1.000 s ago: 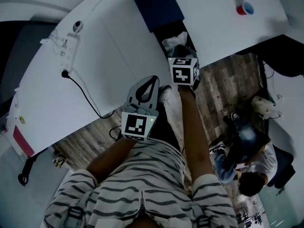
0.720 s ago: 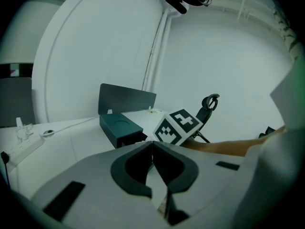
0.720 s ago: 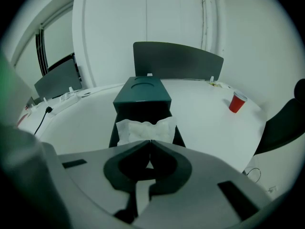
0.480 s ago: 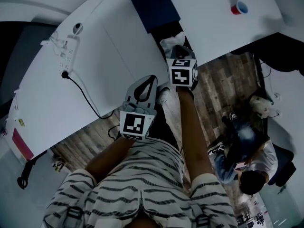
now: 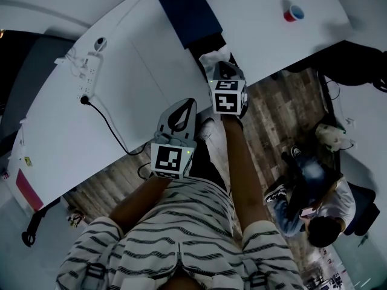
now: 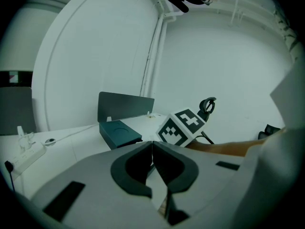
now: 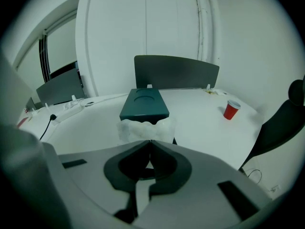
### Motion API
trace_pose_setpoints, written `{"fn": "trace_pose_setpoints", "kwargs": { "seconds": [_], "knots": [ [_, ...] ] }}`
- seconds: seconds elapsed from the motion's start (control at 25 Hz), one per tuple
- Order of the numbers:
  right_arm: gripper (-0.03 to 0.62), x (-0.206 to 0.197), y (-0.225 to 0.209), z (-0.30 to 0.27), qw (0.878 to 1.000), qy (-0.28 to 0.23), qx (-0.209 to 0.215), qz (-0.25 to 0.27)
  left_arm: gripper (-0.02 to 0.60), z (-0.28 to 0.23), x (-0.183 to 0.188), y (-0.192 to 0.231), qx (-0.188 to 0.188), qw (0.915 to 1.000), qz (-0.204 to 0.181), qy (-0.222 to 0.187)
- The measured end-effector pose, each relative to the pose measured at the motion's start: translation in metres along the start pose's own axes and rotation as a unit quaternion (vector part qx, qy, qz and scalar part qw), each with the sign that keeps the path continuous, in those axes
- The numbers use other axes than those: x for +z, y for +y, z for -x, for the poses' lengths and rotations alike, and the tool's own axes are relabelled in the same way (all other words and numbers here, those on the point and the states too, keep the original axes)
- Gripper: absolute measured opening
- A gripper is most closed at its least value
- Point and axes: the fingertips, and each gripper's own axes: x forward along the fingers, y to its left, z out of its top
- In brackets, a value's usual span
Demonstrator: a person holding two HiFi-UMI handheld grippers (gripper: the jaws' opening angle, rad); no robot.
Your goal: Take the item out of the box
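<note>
Pinched white wad (image 7: 145,128) hides front of box (image 7: 144,103).

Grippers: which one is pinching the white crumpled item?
The right gripper: its shut jaws pinch the white crumpled item by the dark box; the left gripper is shut on nothing.

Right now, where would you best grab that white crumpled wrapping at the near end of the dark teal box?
Pinch the white crumpled wrapping by its loose lower edge, coming from the person's side, in line with the dark teal box. It bunches at the box's near end, facing the right gripper, whose shut jaws seem to pinch that edge.
</note>
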Motion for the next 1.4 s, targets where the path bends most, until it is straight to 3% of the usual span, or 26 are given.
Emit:
{"fn": "trace_pose_setpoints", "kwargs": {
  "seconds": [0.88, 1.4],
  "knots": [
    [0.02, 0.027, 0.005, 0.072, 0.996, -0.074, 0.022, -0.034, 0.026, 0.025, 0.031, -0.022, -0.009, 0.9988, -0.036, -0.032],
    [0.02, 0.047, 0.005, 0.13, 0.987, -0.142, 0.036, -0.068, 0.026, 0.043, 0.048, -0.03, -0.004, 0.9977, -0.041, -0.054]
  ]
}}
